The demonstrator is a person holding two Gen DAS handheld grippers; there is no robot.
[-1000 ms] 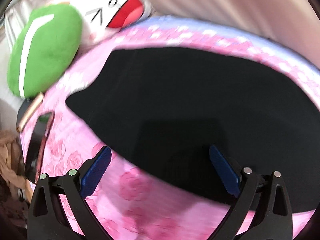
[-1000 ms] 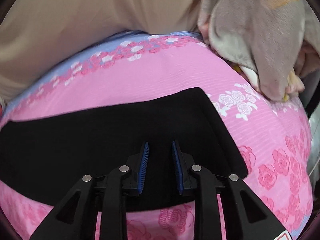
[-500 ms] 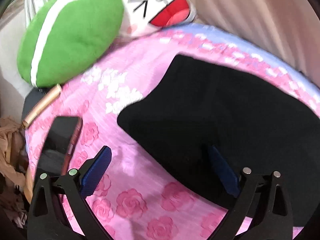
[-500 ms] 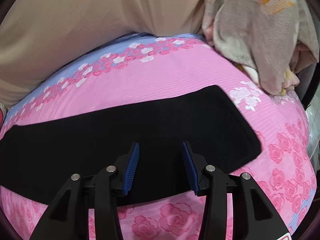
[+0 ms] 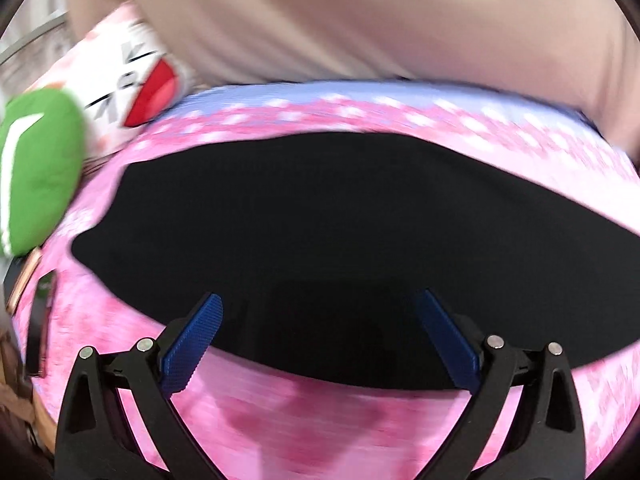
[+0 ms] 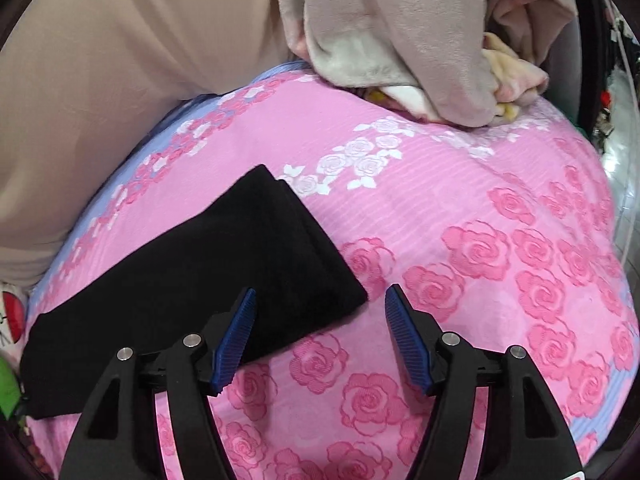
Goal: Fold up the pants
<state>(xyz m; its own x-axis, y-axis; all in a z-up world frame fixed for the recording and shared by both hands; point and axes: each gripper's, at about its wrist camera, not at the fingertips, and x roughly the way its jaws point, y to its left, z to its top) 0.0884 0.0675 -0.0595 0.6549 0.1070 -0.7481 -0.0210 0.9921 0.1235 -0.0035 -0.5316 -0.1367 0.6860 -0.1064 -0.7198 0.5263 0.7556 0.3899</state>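
Since a second ago: right gripper was nearly closed over the middle of the pants; now its jaws are opening and it sits over their right end, corner at about 11 o'clock from the tips. Nothing between the jaws, only sheet under the gap. Left gripper swung out toward the phone and is back over the pants' near edge, same wide spread, holding nothing.

Pants: black, already folded into one long flat strip, lying across the pink rose sheet. Left view is motion-blurred, edges soft.

Handling, my read: light, limp, thin knit; no stiffness, droops from any pinch. Stacked layers can slide, so pinch through all of them. Best holds: both corners of the short right end at 11 o'clock of the right gripper, or matching points on the near long edge. Soft bed beneath, so the jaws may catch sheet too.

Containers: none in view. Around: green pillow at 9 o'clock, blanket heap at 12–1.
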